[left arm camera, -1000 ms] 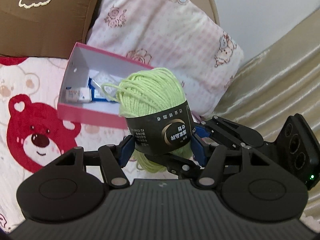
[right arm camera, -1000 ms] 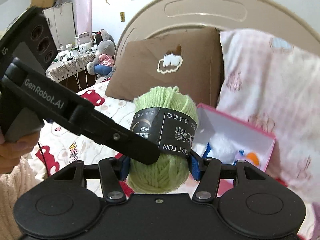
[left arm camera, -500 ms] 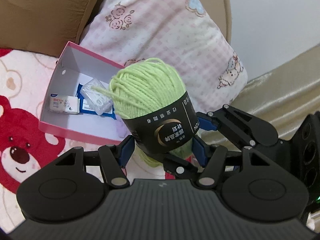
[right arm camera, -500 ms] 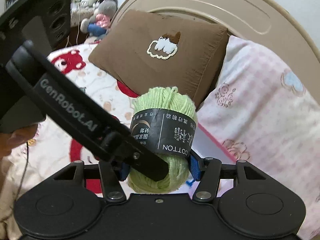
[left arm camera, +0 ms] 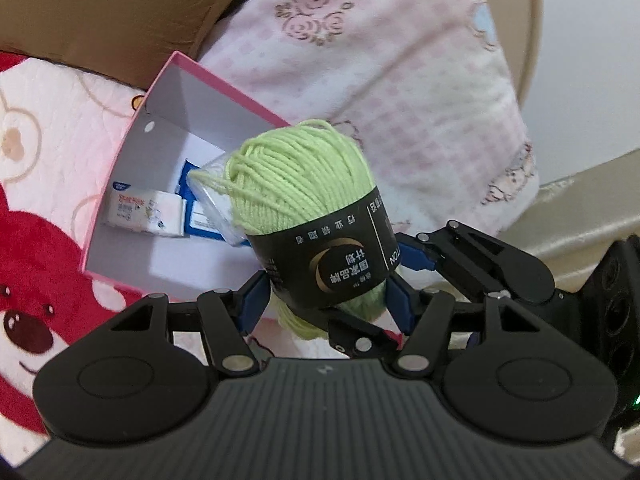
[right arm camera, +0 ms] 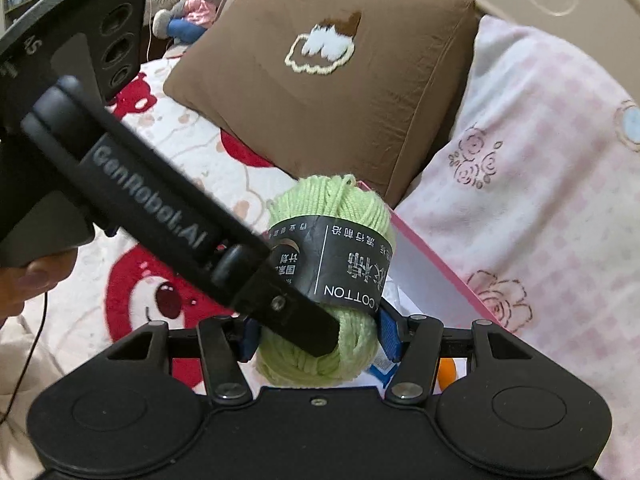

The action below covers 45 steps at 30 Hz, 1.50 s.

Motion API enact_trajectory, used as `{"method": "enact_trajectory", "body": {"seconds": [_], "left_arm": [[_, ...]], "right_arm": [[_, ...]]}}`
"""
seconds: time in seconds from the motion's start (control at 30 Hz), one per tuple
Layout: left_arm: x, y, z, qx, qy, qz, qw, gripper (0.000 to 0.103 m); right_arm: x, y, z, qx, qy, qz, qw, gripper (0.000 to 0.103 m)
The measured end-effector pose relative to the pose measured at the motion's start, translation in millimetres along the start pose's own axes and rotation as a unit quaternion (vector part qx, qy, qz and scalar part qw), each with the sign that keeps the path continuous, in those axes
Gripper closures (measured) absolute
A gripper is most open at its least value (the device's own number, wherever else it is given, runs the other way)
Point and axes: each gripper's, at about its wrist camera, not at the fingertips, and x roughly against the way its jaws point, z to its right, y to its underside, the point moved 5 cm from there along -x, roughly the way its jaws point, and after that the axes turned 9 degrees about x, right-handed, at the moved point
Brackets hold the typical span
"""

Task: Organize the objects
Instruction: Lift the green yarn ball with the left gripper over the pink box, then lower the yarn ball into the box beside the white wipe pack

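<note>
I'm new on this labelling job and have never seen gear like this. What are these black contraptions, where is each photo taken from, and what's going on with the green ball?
There is no robot here: a person holds a handheld two-finger gripper in each hand, and each gripper carries a wide-angle camera looking forward along its own fingers. The black shape at the bottom of each picture is that gripper's own body.

In the left gripper's view, the left gripper pinches a ball of light green yarn with a black paper band. The right gripper grips the same ball, so both hold it at once; each shows in the other's view as a black arm.

All this is over a bed with a red bear blanket, a brown pillow and a pink checked pillow. An open pink box lies there, holding small packets.
</note>
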Motion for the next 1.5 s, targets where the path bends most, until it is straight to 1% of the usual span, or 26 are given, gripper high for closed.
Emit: {"method": "enact_trajectory", "body": {"seconds": [0.1,0.2,0.3,0.37,0.43,0.53,0.67,0.77,0.97,1.03,1.2,1.3,1.37,1.4,1.5], "left_arm": [[-12,-3,-7,-0.003,-0.007,-0.001,1.0000,0.042],[-27,-7,-17,0.002,-0.010,-0.010,0.9999,0.042],[-38,-7,-23,-0.006,-0.016,-0.008,0.9998,0.042],[-45,-8,-27,-0.011,-0.022,-0.009,0.9997,0.042],[-53,-8,-32,-0.009,-0.026,-0.012,0.9996,0.042],[-61,-9,-39,-0.009,-0.032,-0.020,0.9992,0.042],[-71,-7,-49,-0.006,-0.037,-0.036,0.9986,0.040],[-75,-6,-51,-0.018,-0.046,-0.040,0.9980,0.040],[-74,-5,-51,-0.030,-0.054,-0.036,0.9975,0.039],[-74,-6,-51,-0.039,-0.061,-0.032,0.9968,0.036],[-69,-9,-50,-0.064,-0.082,-0.019,0.9944,0.035],[-69,-12,-52,-0.076,-0.090,-0.003,0.9930,0.037],[-70,-12,-52,-0.090,-0.099,0.004,0.9910,0.041],[-71,-11,-50,-0.101,-0.102,0.005,0.9896,0.043],[-75,-11,-48,-0.121,-0.124,0.018,0.9847,0.043]], "right_arm": [[-18,5,11,-0.021,-0.024,-0.005,0.999,0.041],[-33,11,17,-0.031,-0.036,-0.012,0.999,0.041],[-48,17,24,-0.056,-0.049,-0.025,0.997,0.041],[-56,21,27,-0.062,-0.053,-0.029,0.996,0.041],[-65,23,27,-0.059,-0.056,-0.037,0.996,0.041],[-76,25,24,-0.033,-0.058,-0.048,0.997,0.041],[-88,33,23,-0.004,-0.071,-0.050,0.996,0.042],[-94,39,21,0.003,-0.078,-0.049,0.996,0.042],[-100,42,23,0.014,-0.097,-0.044,0.994,0.042],[-103,42,22,0.026,-0.102,-0.046,0.993,0.042],[-113,50,27,0.041,-0.111,-0.071,0.990,0.042],[-115,53,28,0.044,-0.121,-0.071,0.989,0.042],[-116,54,27,0.049,-0.126,-0.070,0.988,0.042],[-118,54,26,0.052,-0.129,-0.070,0.988,0.042],[-126,51,22,0.052,-0.142,-0.072,0.986,0.042]]}}
